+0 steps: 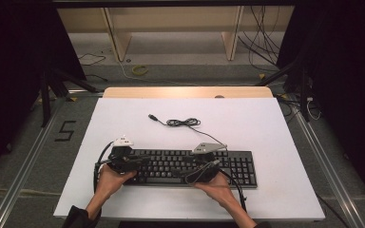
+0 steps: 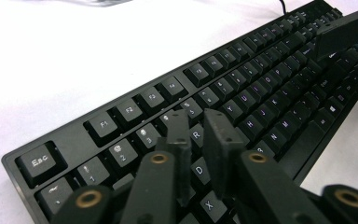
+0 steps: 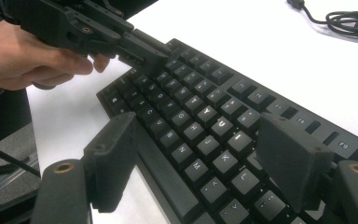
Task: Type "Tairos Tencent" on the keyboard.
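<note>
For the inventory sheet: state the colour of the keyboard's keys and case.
Black keys and case on the keyboard, with pale legends; clearest in the left gripper view.

Both claws, left [image 1: 140, 160] and right [image 1: 208, 167], over black keyboard [image 1: 240, 167] on white table [image 1: 123, 118].

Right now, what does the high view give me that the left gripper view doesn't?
High view alone: the floor mark "5", the wooden shelving behind the table, and the keyboard's full outline.
Left gripper view alone: readable legends such as the Esc key, and the left claw with its jaws close together, nothing between them, above the R key.
Both: the black keyboard on the white table.
</note>
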Tool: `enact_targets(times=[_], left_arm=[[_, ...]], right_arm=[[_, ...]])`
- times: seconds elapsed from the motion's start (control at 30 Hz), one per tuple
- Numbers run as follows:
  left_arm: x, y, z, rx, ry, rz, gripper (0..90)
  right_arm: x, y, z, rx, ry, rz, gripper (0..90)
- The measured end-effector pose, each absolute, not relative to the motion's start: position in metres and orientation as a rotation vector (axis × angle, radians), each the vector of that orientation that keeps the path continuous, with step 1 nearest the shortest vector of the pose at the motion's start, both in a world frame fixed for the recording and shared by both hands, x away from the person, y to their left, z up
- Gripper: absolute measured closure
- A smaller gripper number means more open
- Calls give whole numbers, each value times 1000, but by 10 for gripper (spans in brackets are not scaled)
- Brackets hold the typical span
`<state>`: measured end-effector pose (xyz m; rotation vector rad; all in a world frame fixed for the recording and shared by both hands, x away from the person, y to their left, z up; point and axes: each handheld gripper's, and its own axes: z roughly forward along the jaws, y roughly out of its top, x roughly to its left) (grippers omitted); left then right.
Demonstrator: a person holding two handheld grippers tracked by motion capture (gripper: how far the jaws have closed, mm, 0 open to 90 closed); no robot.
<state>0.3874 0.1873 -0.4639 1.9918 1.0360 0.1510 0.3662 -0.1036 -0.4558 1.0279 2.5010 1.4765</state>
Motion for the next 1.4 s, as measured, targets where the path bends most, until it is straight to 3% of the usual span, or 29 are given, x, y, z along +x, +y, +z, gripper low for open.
enact_targets(times=[0.17,1.4], left_arm=[[389,185,-465,2014,1021,160,888],[396,176,-476,2084,1067,158,890]], right_arm=[[366,-103,-456,1028,2503,1476,302],[365,-102,-456,1026,2505,1473,303]])
